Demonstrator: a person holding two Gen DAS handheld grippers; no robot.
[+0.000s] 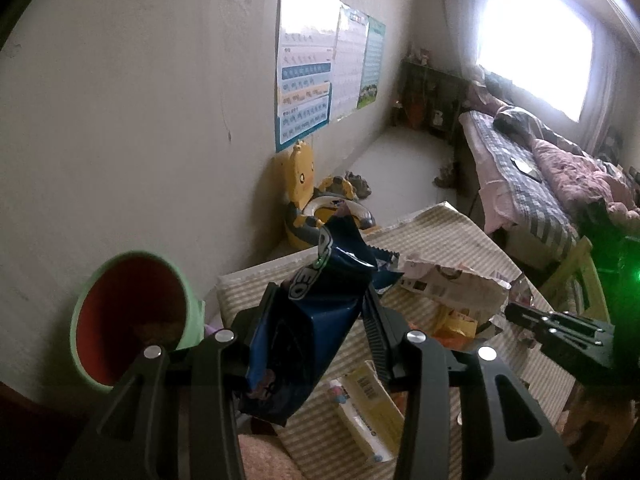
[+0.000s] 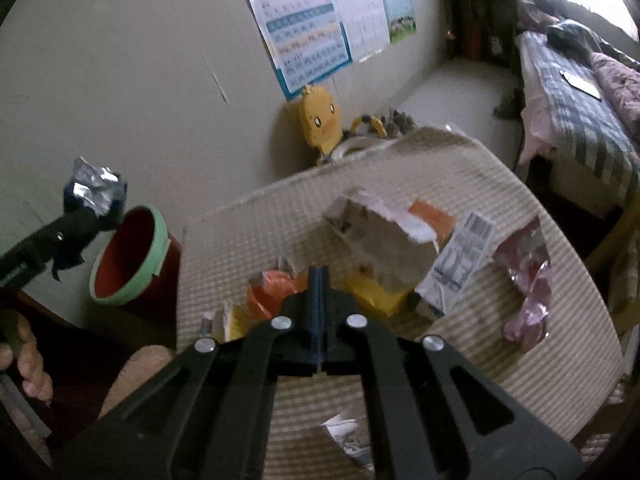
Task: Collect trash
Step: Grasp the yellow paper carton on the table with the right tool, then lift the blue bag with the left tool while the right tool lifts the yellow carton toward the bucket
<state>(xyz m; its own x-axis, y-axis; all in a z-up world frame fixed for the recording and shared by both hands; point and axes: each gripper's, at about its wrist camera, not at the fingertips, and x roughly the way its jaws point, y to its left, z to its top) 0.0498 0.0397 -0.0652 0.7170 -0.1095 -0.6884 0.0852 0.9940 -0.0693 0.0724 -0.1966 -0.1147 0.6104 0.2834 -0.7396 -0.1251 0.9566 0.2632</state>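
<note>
The bin (image 1: 132, 316) is standing at the far left beside the bench (image 1: 460, 240). Just right of it, the left hand-held gripper (image 1: 320, 320) is grasping a blue wrapper (image 1: 316, 320) above the bench edge. Further right, the right hand-held gripper (image 2: 319, 276) is hanging clenched and empty over scattered wrappers (image 2: 384, 236).

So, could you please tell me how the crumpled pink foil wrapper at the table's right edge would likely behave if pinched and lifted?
The crumpled pink foil wrapper is probably floppy: it lies creased and flat. It looks empty, so likely very light. Its glossy film may slip between the fingers.
</note>
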